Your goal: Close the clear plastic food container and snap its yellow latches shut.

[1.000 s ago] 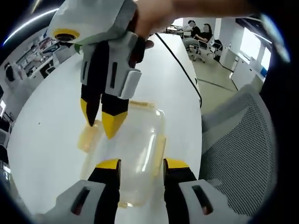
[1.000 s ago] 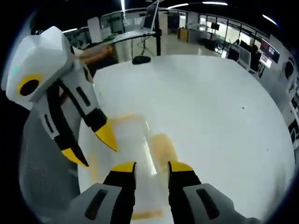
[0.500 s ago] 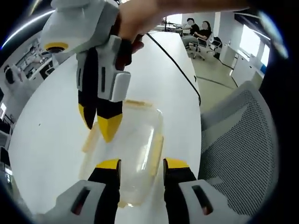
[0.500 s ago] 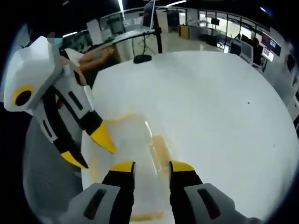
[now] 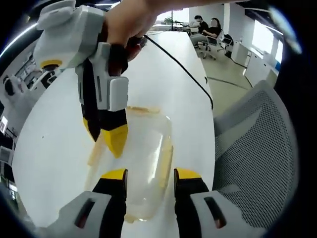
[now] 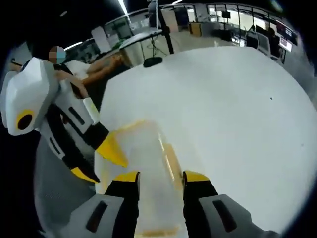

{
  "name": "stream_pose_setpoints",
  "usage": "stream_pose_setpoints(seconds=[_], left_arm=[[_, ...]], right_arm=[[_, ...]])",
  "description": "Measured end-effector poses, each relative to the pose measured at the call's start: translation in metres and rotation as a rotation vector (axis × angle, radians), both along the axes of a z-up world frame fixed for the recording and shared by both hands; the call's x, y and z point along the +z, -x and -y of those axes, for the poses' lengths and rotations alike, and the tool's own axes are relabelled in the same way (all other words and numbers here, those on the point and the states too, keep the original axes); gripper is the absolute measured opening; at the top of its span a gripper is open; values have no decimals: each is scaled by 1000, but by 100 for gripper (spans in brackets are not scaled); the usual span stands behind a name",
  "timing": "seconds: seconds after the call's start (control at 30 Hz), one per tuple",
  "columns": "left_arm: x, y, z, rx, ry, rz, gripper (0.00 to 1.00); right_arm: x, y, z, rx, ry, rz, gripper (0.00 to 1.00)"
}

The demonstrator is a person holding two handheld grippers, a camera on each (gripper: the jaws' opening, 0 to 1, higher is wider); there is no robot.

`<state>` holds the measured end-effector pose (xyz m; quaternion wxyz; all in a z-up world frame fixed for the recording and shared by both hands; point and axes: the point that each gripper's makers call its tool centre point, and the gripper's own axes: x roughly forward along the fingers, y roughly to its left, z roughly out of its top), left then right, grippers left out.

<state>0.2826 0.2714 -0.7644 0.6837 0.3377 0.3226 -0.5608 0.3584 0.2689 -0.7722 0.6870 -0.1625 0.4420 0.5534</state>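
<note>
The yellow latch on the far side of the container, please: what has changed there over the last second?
The side latch has swung up from lying flat on the table to standing against the container, pushed by the right gripper. The left gripper stays open over the closed lid.

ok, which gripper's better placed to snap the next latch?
Probably right. In the left gripper view, the right gripper has its tips down at the container's side yellow latch; the left gripper, open, just hovers over the lid.

Both tools (image 5: 145,174) (image 6: 161,176) parted, tips downward.
</note>
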Motion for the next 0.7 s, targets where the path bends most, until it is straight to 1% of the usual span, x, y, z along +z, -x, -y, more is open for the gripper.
stream_pose_setpoints(seconds=[0.27, 0.43, 0.53, 0.7], left_arm=[[-1, -3, 4, 4, 4, 9, 36], [-1, -5, 3, -18, -10, 38, 34], [-2, -5, 3, -21, -12, 42, 35], [-3, -4, 4, -26, -21, 65, 35]], right_arm=[[-1, 0, -1, 19, -2, -21, 33], [-1, 0, -2, 31, 1, -37, 33], [-1, 0, -3, 48, 10, -39, 33], [-2, 0, -3, 58, 12, -43, 33]])
